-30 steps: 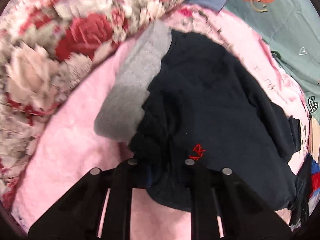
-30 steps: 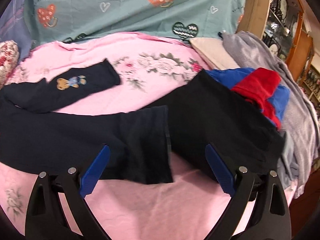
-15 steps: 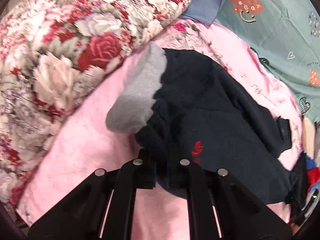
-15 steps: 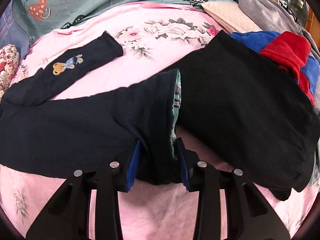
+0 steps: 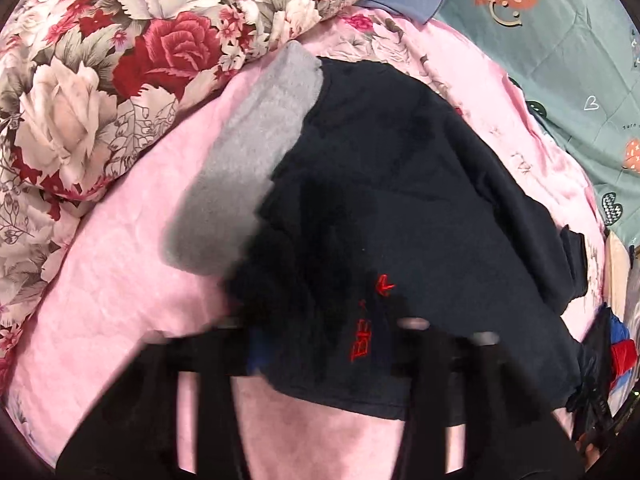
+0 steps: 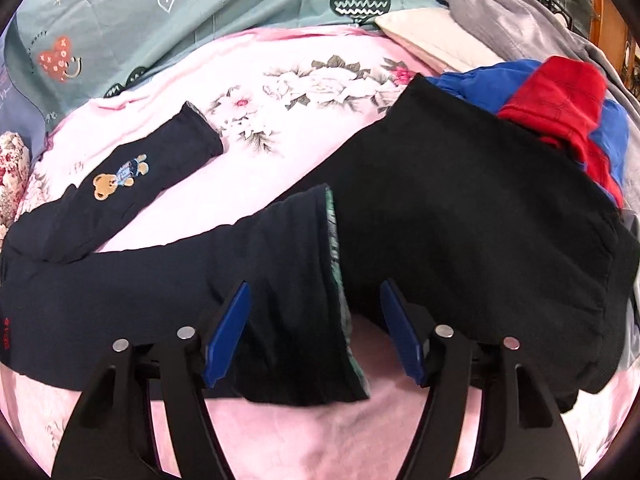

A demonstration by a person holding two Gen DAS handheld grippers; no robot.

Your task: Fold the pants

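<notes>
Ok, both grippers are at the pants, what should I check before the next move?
1. Is the right gripper open: ok, it straddles the near leg's hem.
2. Is the left gripper gripping the waist: not ok, jaws look apart, view blurred.
3. Legs together: not ok, the bear leg lies apart.
4. Hem clear of the black garment: not ok, they overlap.
5. Waist flat: cannot tell.

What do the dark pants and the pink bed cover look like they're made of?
The dark pants look like a soft matte cotton knit: no sheen, limp folds, an embroidered bear patch, a patterned lining at the cuff. The pink bed cover looks like plush fleece or velvet, with a fuzzy nap and faint sheen. Neither is certain.
</notes>
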